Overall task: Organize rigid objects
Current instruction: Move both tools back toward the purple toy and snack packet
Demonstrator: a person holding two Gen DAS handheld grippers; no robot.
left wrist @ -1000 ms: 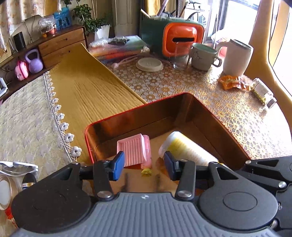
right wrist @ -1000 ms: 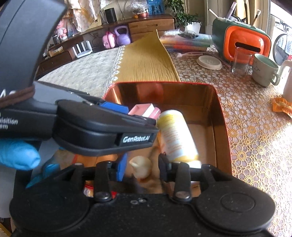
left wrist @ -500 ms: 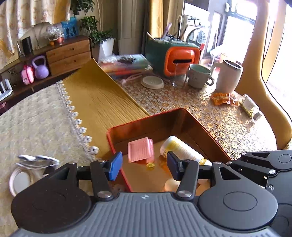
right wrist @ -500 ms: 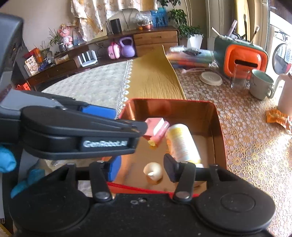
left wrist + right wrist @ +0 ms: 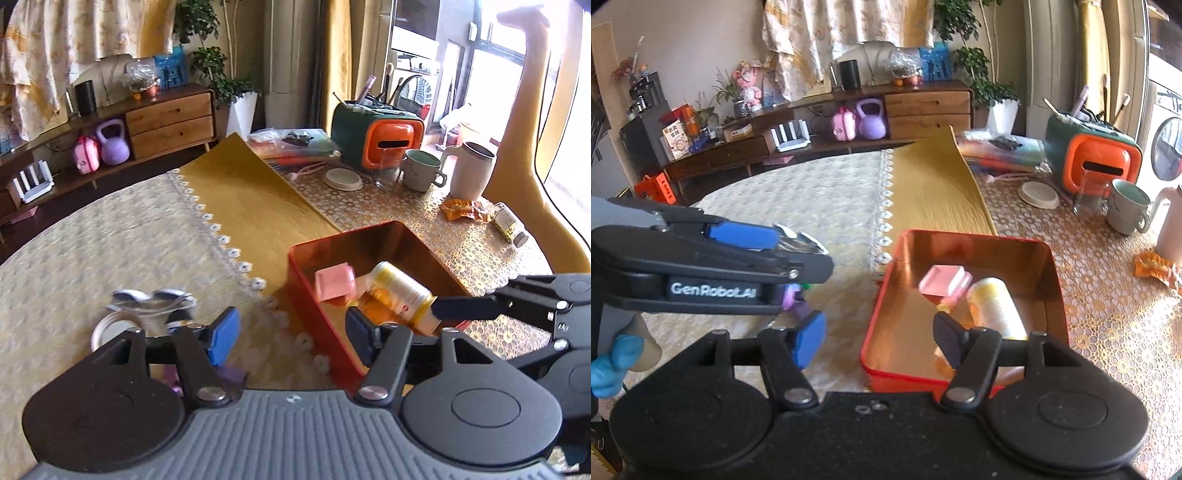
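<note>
A red tin [image 5: 314, 306] [image 5: 975, 236] sits on the table. It holds a pink ribbed block [image 5: 334, 286] [image 5: 942, 280] and a yellow bottle [image 5: 400, 291] [image 5: 995, 308] lying on its side. My left gripper [image 5: 291, 336] hovers over the tin's left wall and the cloth, jaws opening, nothing between them. My right gripper [image 5: 877, 339] hangs above the tin's near-left corner, jaws also opening and empty. One of the right gripper's fingers [image 5: 465, 308] reaches in from the right over the tin's near corner. One of the left gripper's fingers [image 5: 713, 290] crosses the right wrist view.
Left of the tin on the cream cloth lie shiny metal spoons [image 5: 151, 297], a round lid [image 5: 110, 328] and a purple toy [image 5: 794, 295]. At the back right stand an orange-fronted box [image 5: 384, 147], a mug [image 5: 421, 170], a white jug [image 5: 472, 170] and a small jar [image 5: 509, 225].
Both grippers rose and drew back from the tin while their jaws widened. The left one swung left past the tin's wall. The pale round piece once between the right fingers stays in the tin.
</note>
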